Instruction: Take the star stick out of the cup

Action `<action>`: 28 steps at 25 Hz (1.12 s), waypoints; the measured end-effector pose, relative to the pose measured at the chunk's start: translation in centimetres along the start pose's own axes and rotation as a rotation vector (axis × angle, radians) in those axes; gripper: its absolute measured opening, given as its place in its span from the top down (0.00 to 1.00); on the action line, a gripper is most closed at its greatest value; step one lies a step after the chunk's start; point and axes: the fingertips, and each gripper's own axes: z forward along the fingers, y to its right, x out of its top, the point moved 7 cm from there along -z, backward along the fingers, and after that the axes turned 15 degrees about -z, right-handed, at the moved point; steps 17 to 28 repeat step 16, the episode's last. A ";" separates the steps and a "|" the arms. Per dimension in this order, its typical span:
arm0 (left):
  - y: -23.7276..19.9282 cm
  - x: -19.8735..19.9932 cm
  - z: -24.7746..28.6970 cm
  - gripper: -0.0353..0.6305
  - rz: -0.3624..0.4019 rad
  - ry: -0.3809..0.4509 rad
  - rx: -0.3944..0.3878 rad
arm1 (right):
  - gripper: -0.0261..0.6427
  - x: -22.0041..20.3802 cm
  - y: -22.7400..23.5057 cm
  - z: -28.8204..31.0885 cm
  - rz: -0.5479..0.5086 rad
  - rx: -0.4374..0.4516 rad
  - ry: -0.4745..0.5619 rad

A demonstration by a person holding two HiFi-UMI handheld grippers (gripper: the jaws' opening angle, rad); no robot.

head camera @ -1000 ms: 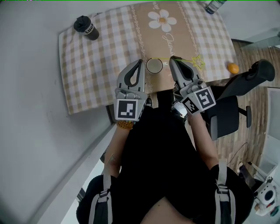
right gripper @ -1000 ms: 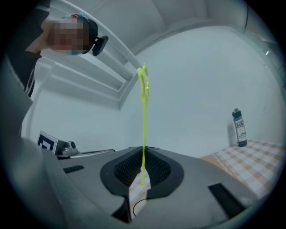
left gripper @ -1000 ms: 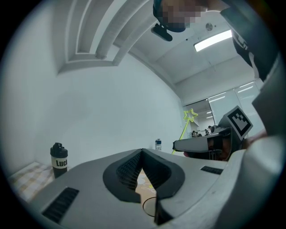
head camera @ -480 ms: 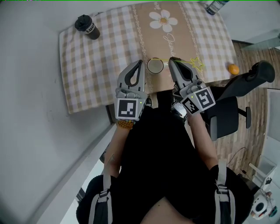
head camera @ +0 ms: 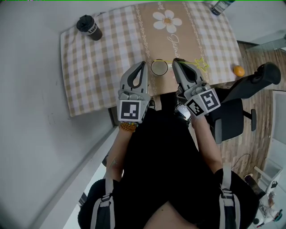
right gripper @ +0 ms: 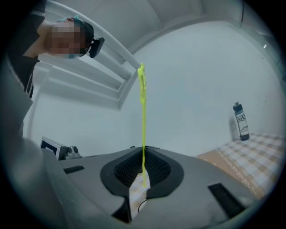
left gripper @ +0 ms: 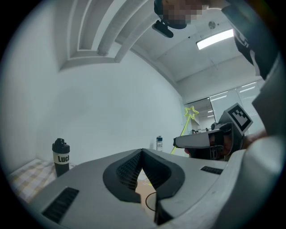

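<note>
The table (head camera: 89, 67) is covered by a beige-and-white checked tablecloth (head camera: 111, 49) with a plain tan centre band (head camera: 166, 42) that carries a white daisy print (head camera: 166, 20).

- Far left corner: a black bottle with a lid (head camera: 88, 27), upright on the checked area.
- Near edge, on the tan band: a white cup (head camera: 158, 67), upright, opening upward.
- Far right corner: a clear bottle (head camera: 219, 6), partly cut off by the frame.
- Near right corner: an orange (head camera: 238, 70), well apart from the cup.

The cup (head camera: 158, 67) stands on the table (head camera: 98, 67) between the left gripper (head camera: 143, 63) and right gripper (head camera: 177, 61). The star stick (head camera: 199, 63) is right of it, the orange (head camera: 238, 70) farther right.
</note>
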 end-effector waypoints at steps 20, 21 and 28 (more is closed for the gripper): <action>-0.3 -0.4 0.3 0.94 0.001 -0.006 0.001 | 0.94 -0.3 0.6 0.0 0.011 -0.006 -0.017; -0.3 -0.4 0.3 0.94 0.001 -0.006 0.001 | 0.94 -0.3 0.6 0.0 0.011 -0.006 -0.017; -0.3 -0.4 0.3 0.94 0.001 -0.006 0.001 | 0.94 -0.3 0.6 0.0 0.011 -0.006 -0.017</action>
